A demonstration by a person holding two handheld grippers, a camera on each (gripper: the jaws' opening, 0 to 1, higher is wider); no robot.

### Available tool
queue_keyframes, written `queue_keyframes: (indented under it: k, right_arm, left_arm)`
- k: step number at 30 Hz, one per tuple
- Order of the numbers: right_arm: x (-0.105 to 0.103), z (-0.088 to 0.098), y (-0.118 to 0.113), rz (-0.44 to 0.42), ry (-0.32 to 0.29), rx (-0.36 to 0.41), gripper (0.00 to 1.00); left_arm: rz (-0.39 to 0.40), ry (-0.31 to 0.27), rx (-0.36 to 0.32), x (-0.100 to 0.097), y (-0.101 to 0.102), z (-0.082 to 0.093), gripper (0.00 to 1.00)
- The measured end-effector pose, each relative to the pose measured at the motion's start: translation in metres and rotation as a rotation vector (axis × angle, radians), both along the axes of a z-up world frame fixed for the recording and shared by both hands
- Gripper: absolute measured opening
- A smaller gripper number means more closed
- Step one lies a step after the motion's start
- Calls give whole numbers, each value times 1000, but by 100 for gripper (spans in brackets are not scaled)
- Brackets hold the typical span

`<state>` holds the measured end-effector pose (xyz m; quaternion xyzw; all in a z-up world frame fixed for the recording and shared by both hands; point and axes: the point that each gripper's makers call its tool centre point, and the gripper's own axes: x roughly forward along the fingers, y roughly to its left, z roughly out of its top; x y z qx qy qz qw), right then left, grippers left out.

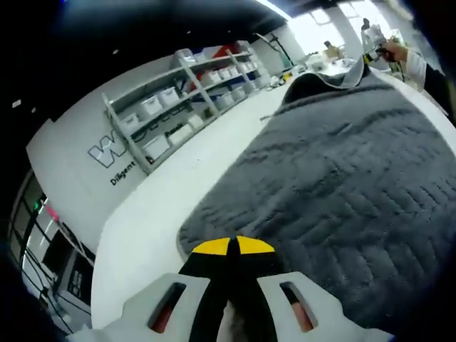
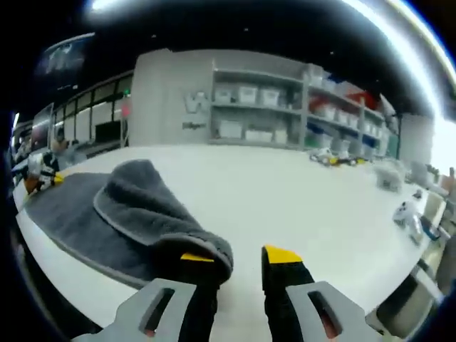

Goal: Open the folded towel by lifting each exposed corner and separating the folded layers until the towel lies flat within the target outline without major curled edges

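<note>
Towel [image 1: 335, 192] mostly spread across the white surface [image 1: 178, 185], one corner folded back by the right gripper [image 2: 239, 260], released beside that fold, probably lining up a lift. Left gripper [image 1: 234, 246] is clenched at the towel's edge, likely pinning it.

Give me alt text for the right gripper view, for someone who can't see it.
The right hand-held gripper, yellow-tipped, stands open over a white table, with a bunched, lifted fold of the dark gray towel lying against its left jaw. The rest of the towel lies flat to the left, and shelves with bins line the far wall.
</note>
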<state>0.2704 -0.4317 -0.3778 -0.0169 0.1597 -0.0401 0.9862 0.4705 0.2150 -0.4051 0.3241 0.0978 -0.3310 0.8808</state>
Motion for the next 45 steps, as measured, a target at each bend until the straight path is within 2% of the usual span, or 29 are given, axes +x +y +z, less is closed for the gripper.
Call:
queue_keyframes:
  k: [2,4,6,7,9,13,15,18,23,25,29,32,34,36,40,45]
  right_arm:
    - [-1,-1,3,17,10,4,18]
    - [-2,-3,4,35,25,-62,18]
    - [-2,-5,7,46,43,-80,18]
    - [-3,-9,10,77,65,-102,18]
    - [-4,-10,14,109,70,-123,18]
    - [-8,-7,17,134,53,-127,22]
    - [-6,2,27,199,8,-194,29]
    - [-8,7,39,242,-4,-199,39]
    - [-4,16,59,327,-38,-247,40]
    - [0,16,67,351,-33,-294,42]
    - [11,14,87,424,-23,-461,44]
    - [17,8,120,553,-25,-583,43]
    - [22,6,138,602,-36,-608,41]
    - [28,3,144,609,-34,-623,39]
    - [33,-8,142,613,24,-735,36]
    - [38,-12,136,594,42,-788,36]
  left_arm:
    - [-1,-1,1,0,0,0,1]
    - [-1,-2,1,0,0,0,1]
    - [-1,-3,-1,-1,0,0,1]
    - [-1,-4,-1,-1,-1,0,1]
    - [-2,-5,-2,-1,-1,0,1]
    - [-2,-7,0,-1,-1,0,1]
    - [-2,-10,3,-1,-1,0,1]
    - [-3,-14,6,-2,-1,0,1]
    - [-6,-18,9,-2,-2,0,1]
    - [-7,-19,11,-2,-2,0,1]
    - [-9,-23,17,-2,-2,0,1]
    - [-12,-24,18,-2,-3,0,1]
    - [-11,-13,2,-2,-2,1,1]
    - [-11,-10,-2,-2,-2,0,1]
    - [-13,-17,8,-2,-2,0,1]
    - [-13,-13,-3,-1,-2,0,1]
